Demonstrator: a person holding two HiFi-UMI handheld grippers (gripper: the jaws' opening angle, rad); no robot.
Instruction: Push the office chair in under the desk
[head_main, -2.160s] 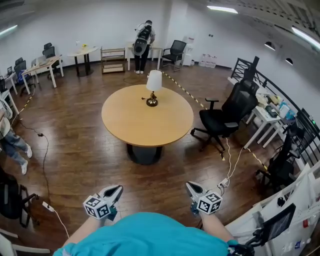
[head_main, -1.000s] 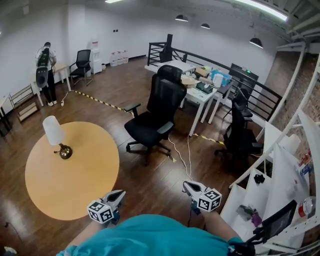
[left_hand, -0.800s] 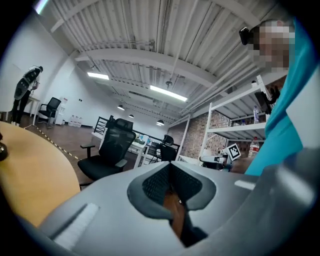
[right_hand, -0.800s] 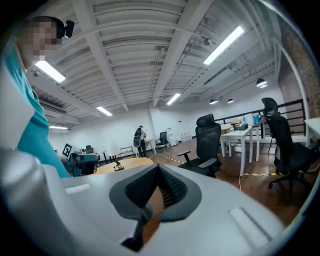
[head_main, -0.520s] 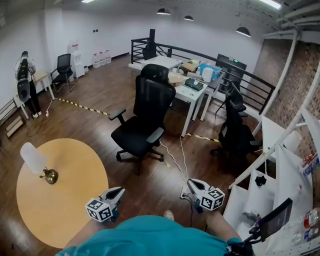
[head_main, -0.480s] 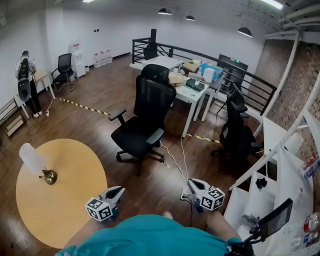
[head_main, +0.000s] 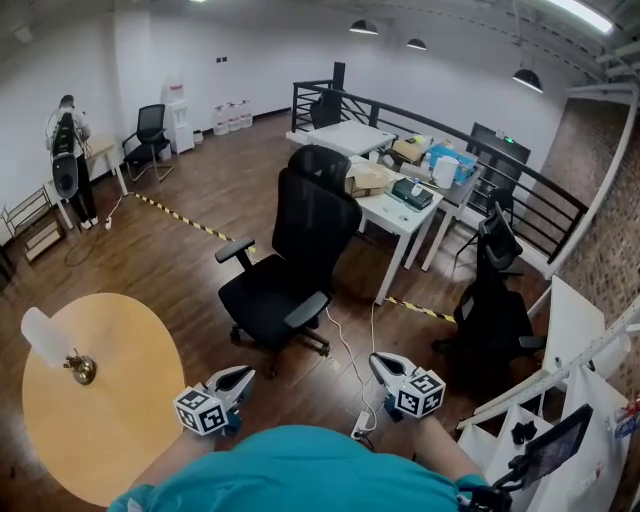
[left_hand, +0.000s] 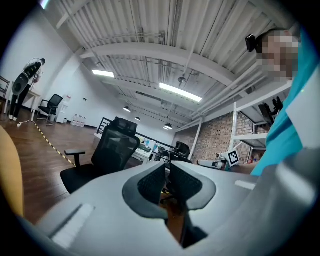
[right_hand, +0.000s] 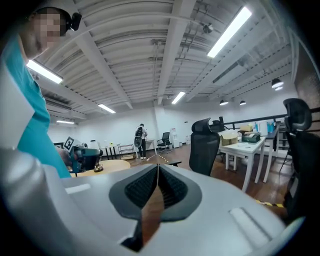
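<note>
A black high-backed office chair (head_main: 290, 262) stands on the wood floor, pulled out from the white desk (head_main: 392, 208) behind it, its back toward the desk. It also shows in the left gripper view as the chair (left_hand: 107, 155) and in the right gripper view as the chair (right_hand: 204, 145), next to the desk (right_hand: 247, 145). My left gripper (head_main: 240, 377) and right gripper (head_main: 378, 362) hover low near my body, well short of the chair. The left gripper (left_hand: 167, 167) and right gripper (right_hand: 158, 167) are both shut with nothing in them.
A round wooden table (head_main: 100, 400) with a small lamp (head_main: 45, 340) sits at the left. A second black chair (head_main: 495, 290) stands right of the desk. A cable and power strip (head_main: 355, 432) lie on the floor ahead. White shelves (head_main: 560, 400) line the right. A person (head_main: 65, 150) stands far off.
The view has swung from the round table to the chair and desk, and the chair has come nearer. Both grippers keep their low place and stay shut.
</note>
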